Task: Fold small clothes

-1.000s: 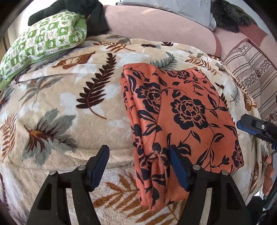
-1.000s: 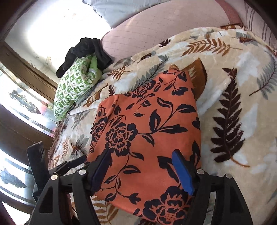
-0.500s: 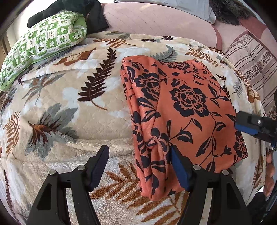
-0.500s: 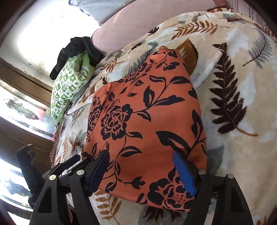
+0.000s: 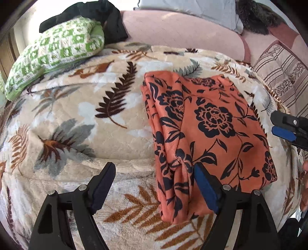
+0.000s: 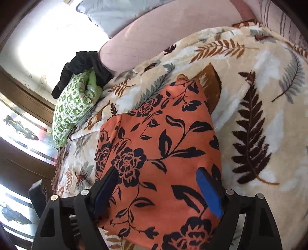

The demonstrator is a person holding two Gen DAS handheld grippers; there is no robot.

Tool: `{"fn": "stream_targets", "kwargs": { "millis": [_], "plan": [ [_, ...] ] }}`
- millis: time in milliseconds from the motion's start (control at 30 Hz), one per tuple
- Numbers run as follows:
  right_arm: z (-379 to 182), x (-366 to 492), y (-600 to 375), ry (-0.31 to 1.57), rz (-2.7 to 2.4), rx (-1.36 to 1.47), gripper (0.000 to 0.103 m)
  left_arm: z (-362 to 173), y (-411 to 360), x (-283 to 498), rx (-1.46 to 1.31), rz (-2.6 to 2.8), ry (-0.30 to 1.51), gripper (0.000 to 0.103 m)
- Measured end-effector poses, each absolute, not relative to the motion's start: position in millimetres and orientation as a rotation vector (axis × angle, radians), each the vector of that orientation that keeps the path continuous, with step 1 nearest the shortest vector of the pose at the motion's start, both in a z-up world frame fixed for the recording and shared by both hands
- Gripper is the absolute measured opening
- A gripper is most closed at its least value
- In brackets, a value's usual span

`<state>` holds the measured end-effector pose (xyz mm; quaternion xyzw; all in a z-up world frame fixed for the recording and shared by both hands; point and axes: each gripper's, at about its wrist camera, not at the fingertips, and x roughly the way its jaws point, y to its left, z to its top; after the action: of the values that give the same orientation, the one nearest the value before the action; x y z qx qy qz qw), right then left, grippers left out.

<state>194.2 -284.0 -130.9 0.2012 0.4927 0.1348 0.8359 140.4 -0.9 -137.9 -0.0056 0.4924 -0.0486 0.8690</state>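
Note:
An orange garment with a dark floral print (image 5: pixel 207 130) lies folded flat on the leaf-patterned blanket (image 5: pixel 80 119); it also shows in the right wrist view (image 6: pixel 159 153). My left gripper (image 5: pixel 154 184) is open and empty, low at the garment's near left edge, its right finger beside the bunched fold. My right gripper (image 6: pixel 157 190) is open, its fingers spread just above the garment's near part. The right gripper's tip also shows at the right edge of the left wrist view (image 5: pixel 288 127).
A green-and-white patterned pillow (image 5: pixel 52 55) lies at the far left with a black garment (image 5: pixel 96 17) behind it. A pink cushion (image 5: pixel 182 32) and a grey pillow (image 5: pixel 192 7) lie beyond the blanket. A striped quilt (image 5: pixel 283 77) is at the right.
Both grippers have shifted slightly over the garment. The right gripper has come nearer and lower over the cloth. Both jaws stay open and the garment has not moved.

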Motion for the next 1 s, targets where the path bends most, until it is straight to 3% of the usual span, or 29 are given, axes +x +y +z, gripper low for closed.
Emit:
{"fn": "stream_targets", "kwargs": {
  "millis": [100, 200, 533, 1000],
  "plan": [
    [-100.1, 150.1, -275.8, 0.964, 0.257, 0.327, 0.089, -109.9, -10.1, 108.2, 0.035, -0.024, 0.947, 0.097],
    [-83.2, 100.6, -268.9, 0.885, 0.21, 0.222, 0.103, -90.1, -18.6, 78.6, 0.052, 0.023, 0.89, 0.098],
    [-80.0, 6.2, -254.4, 0.928, 0.075, 0.06, 0.103, -55.5, -25.7, 16.2, -0.022, -0.026, 0.845, 0.098],
    [-56.2, -10.8, -244.9, 0.885, 0.073, 0.001, 0.103, -36.8, -41.1, 1.6, 0.011, -0.024, 0.832, 0.098]
  ]
}}
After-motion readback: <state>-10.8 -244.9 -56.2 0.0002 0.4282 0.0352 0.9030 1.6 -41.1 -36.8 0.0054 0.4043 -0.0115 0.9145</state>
